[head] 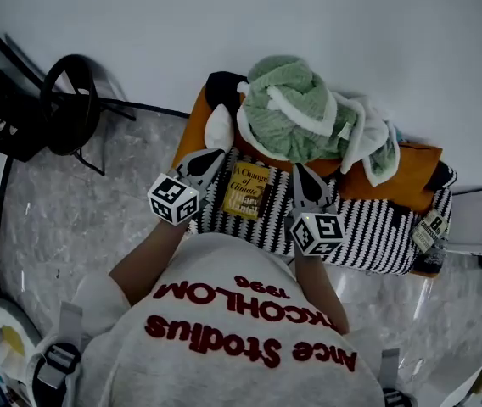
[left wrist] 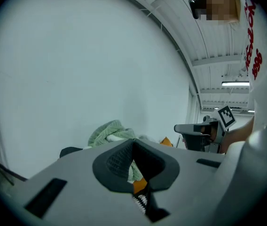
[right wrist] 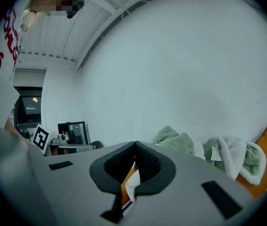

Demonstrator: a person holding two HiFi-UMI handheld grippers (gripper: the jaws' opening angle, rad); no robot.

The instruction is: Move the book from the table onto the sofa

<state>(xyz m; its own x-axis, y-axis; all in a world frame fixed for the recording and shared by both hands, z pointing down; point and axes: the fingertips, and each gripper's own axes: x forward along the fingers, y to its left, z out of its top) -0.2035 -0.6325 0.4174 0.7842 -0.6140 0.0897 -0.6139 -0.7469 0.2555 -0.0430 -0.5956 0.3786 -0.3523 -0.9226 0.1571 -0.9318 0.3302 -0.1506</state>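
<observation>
Mock lounge corner inside an industrial hall.
Orange sofa (head: pixel 415 164) and green blanket (head: pixel 288 108); overhead, a ribbed metal ceiling (left wrist: pixel 213 41) with a strip light (left wrist: pixel 235 84).

Head view looks steeply down; both gripper views share the green blanket (head: pixel 288 113).

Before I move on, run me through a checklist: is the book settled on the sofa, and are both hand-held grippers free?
1. Book on the sofa: ok, it lies flat on the striped cover.
2. Book back from the front edge: ok, striped cover shows below it.
3. Left hand-held gripper empty: ok, jaws together on nothing.
4. Right hand-held gripper empty: ok, jaws together on nothing.
5. Green blanket not lying over the book: ok.
</observation>
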